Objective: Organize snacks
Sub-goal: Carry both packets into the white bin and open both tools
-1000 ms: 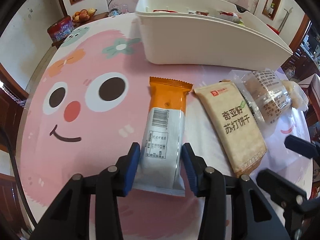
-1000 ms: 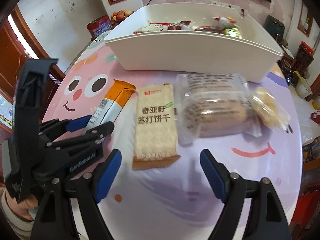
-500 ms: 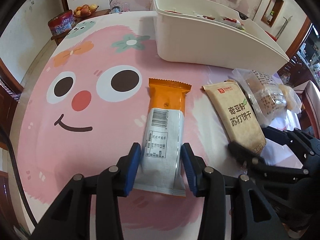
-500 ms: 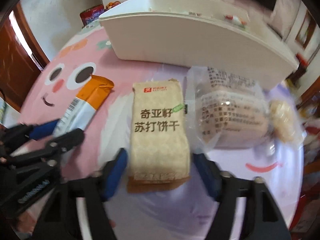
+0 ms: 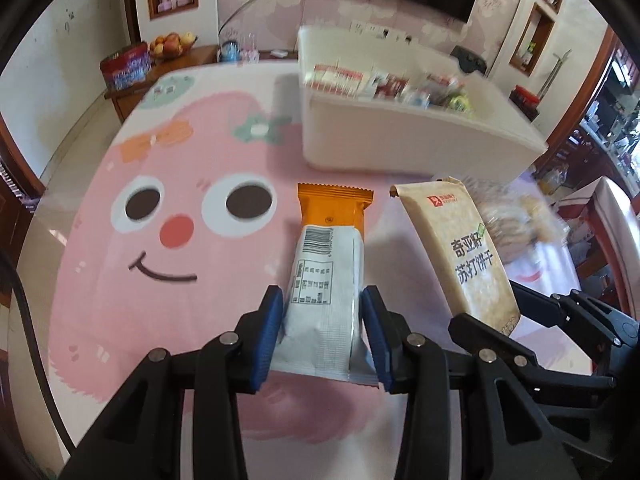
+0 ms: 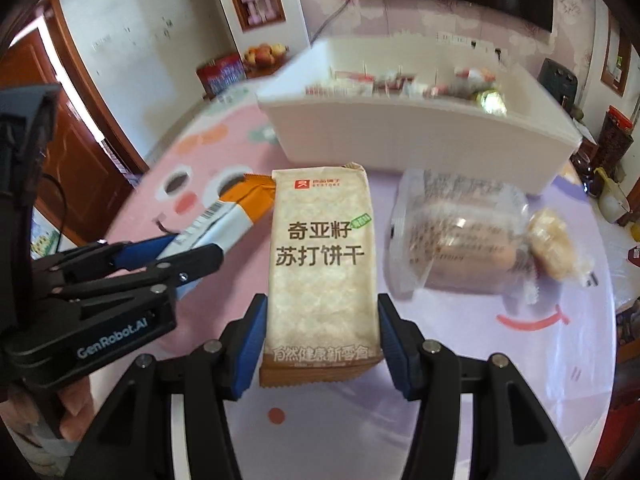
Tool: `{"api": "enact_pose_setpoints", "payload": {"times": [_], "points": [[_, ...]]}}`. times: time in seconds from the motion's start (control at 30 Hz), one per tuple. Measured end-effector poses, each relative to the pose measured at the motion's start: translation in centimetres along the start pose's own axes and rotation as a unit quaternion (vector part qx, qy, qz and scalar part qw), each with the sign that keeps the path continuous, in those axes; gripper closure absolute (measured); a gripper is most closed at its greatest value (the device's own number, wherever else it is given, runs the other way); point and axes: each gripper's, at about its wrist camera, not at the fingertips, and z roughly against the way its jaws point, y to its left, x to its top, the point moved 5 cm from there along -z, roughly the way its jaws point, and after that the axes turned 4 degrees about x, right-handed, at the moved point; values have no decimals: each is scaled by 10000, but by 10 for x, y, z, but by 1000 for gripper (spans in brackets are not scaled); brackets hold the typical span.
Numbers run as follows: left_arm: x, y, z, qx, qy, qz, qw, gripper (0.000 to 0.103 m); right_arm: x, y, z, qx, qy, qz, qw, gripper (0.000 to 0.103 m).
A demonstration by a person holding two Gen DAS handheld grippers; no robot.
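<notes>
My left gripper [image 5: 322,336] is shut on the near end of an orange and white snack bar [image 5: 329,276], lifted off the table; it also shows in the right wrist view [image 6: 236,216]. My right gripper [image 6: 320,344] is shut on a beige cracker packet [image 6: 322,268] with Chinese print, also lifted; it shows in the left wrist view [image 5: 460,252] to the right of the bar. The white bin [image 5: 400,148] holding several snacks stands beyond both, and also shows in the right wrist view [image 6: 420,140].
A clear bag of bread [image 6: 460,236] and a small round pastry packet [image 6: 552,244] lie on the pink cartoon tablecloth [image 5: 160,240] right of the crackers. A fruit bowl [image 5: 172,44] and red tin [image 5: 126,66] sit on a cabinet behind the table.
Both grippers have risen with their packets. The right gripper closed on the cracker packet and lifted it. The bin now sits lower in view, its contents visible.
</notes>
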Motion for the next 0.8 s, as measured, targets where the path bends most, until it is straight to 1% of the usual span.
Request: {"api": "enact_pose_setpoints", "payload": {"times": [0.13,0.23,0.33,0.4,0.5,0.63,0.73,0.8], "points": [[24,-9,31,-112,-354,-69,9993,64,26,-3,34,121,-486,-23,9987,49],[49,-16,55,-237,-658,-98,9975,64,52,-10,59,191,-883,-69,9959,49],[80,-24,74,-409,-912,-122,9949,64,78,-21,82,291,-1205,-112,9922,49],[103,-30,81,-463,-1052,-143,9933,64,100,-29,89,244,-1350,-110,9905,49],[138,-38,88,-455,-1248,-209,9909,64,132,-44,93,159,-1458,-118,9891,49],[178,-47,86,-278,-1453,-331,9884,64,171,-66,88,71,-1475,-277,9887,49],[205,-52,72,-121,-1448,-367,9887,63,197,-80,79,-29,-1423,-356,9892,49],[222,-55,54,-18,-1336,-452,9900,62,214,-92,67,-49,-1351,-436,9899,47]]}}
